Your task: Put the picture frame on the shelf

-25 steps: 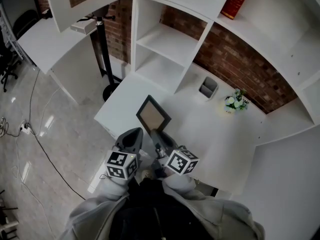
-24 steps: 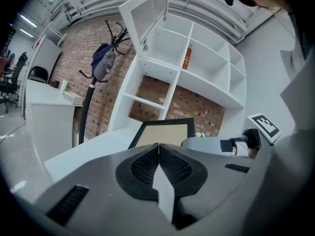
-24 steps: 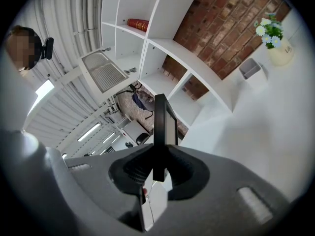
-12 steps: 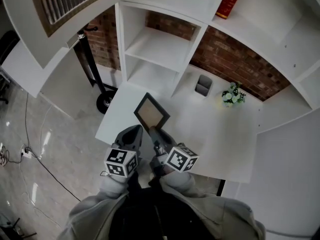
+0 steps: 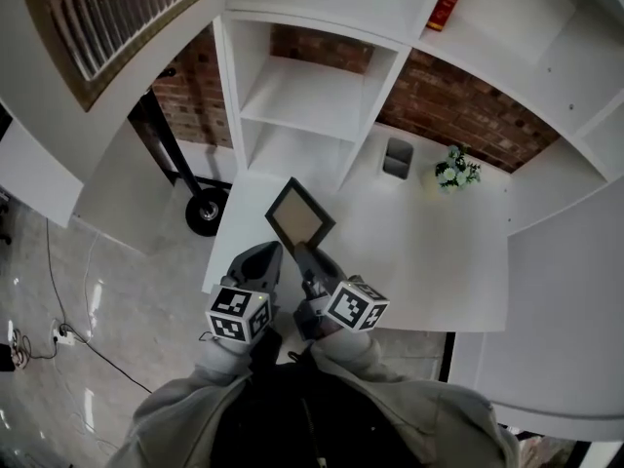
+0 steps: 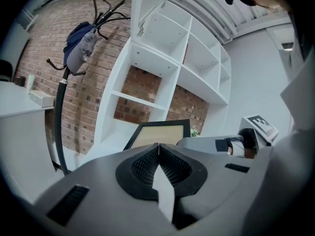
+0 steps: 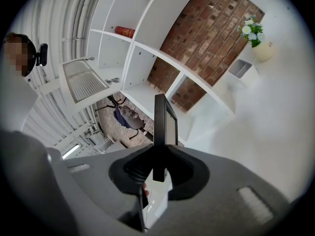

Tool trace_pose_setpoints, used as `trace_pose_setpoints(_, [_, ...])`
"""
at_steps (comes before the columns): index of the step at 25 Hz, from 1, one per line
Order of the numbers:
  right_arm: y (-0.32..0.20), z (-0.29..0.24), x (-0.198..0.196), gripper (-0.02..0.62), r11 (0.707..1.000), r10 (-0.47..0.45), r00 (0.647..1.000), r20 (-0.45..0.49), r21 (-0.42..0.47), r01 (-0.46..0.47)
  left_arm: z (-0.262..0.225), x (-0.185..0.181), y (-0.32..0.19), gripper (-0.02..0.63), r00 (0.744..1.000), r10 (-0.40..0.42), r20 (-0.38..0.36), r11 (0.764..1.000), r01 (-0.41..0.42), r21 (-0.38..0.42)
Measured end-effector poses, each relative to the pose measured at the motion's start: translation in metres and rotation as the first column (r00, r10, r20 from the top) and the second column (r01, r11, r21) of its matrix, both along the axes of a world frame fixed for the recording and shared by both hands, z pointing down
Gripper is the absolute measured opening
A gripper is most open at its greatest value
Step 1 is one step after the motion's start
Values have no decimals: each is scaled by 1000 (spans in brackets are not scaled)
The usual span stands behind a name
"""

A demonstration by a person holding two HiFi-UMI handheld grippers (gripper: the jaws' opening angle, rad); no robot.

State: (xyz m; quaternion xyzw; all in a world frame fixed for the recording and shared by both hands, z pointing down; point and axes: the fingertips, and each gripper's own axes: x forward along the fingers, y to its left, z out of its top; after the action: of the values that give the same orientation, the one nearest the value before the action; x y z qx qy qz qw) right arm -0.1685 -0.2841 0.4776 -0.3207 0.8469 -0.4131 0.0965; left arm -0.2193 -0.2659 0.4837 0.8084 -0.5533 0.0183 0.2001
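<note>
Left gripper (image 5: pixel 261 259): fingers pressed together, empty. Right gripper (image 5: pixel 306 257): fingers pinch the picture frame (image 5: pixel 300 215) by one edge, above the tabletop (image 5: pixel 429 261), short of the shelf (image 5: pixel 302 91). The frame is probably light, stiff and fragile. Grip the border, never the pane.

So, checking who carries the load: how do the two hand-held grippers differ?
The right hand-held gripper grips the picture frame by its edge; the left hand-held gripper holds nothing. The right's jaws are parted by the frame; the left's meet. Both point toward the shelf.
</note>
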Motion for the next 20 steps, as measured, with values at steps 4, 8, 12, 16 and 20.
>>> trace_pose_setpoints(4, [-4, 1, -5, 67, 998, 68, 998, 8, -5, -68, 2, -6, -7, 5, 998, 65, 2, 998, -65, 0])
trace_pose_setpoints(8, [-9, 4, -6, 67, 989, 143, 989, 38, -27, -142, 3, -9, -14, 5, 991, 132, 4, 991, -132, 2])
trace_pose_setpoints(12, [-17, 2, -7, 67, 979, 203, 977, 64, -43, -201, 0, -14, -23, 5, 984, 176, 7, 984, -176, 11])
trace_pose_setpoints(16, [-28, 0, -8, 67, 971, 237, 966, 108, -65, -231, -3, -18, -33, 5, 980, 200, 21, 979, -200, 28])
trace_pose_setpoints(20, [-42, 4, -12, 66, 965, 253, 957, 140, -102, -240, -2, -26, -44, 5, 979, 202, 37, 979, -203, 35])
